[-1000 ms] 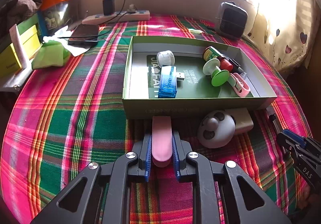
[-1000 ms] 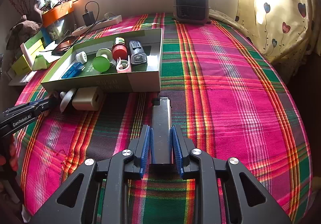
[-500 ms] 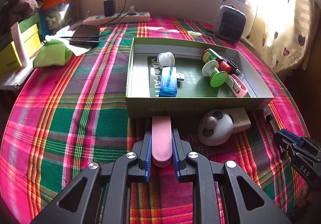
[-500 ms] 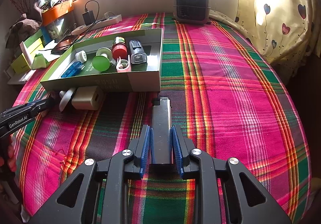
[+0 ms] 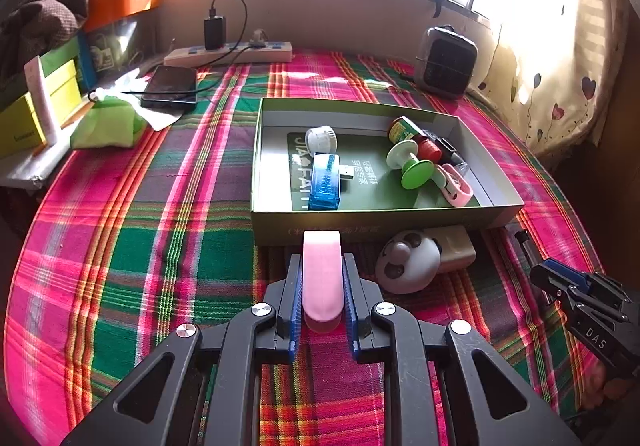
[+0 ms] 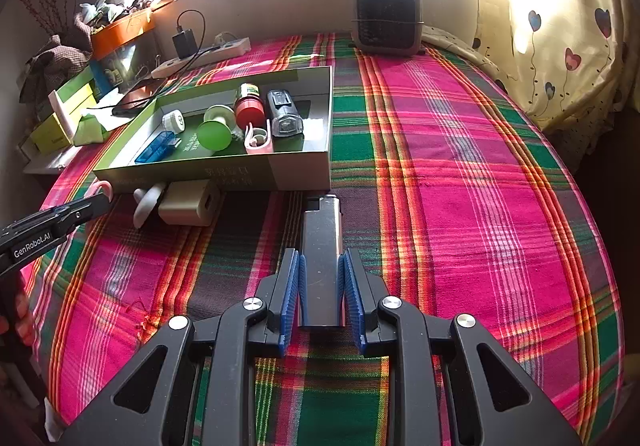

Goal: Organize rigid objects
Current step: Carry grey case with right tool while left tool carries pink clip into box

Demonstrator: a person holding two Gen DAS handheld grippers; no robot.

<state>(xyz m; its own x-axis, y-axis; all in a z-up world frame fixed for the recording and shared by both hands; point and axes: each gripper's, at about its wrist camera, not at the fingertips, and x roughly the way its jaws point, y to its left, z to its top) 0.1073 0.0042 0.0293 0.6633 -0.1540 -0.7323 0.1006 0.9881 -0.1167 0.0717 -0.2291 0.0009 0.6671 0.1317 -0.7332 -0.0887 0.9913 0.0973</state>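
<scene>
1. So my left gripper [image 5: 322, 286] has its jaws clamped on a pink clip-shaped thing [image 5: 321, 274], gripped by the rounded back half, with the front end sticking out toward the near wall of the green box [image 5: 360, 224]. It looks like smooth, light, stiff plastic, so no squish, but I'd guess it's a bit slippery against the ribbed pads. Holding it across the flat sides seems right.

2. My right gripper [image 6: 322, 286] is shut on a silver lighter [image 6: 321, 246], held low on the body with the cap end pointing at the box corner. The metal shell is probably heavier than the pink piece and slick (a mid-body grip would likely tip less than where I've got it).

3. Both things are just short of the box, over the plaid bed cover [image 5: 120, 246], not in it yet. A panda-face gadget [image 5: 406, 262] and a beige charger block [image 5: 454, 250] sit outside, touching the front wall.

4. Already inside: a blue USB stick [image 5: 326, 182], a white cap [image 5: 321, 138], a green suction toy [image 5: 416, 172], and a pink case [image 5: 456, 186].

5. Versus a second ago: basically nothing. Both grips look the same; the left view has crept slightly so the box sits a little differently in frame, and the right view is unchanged.
</scene>
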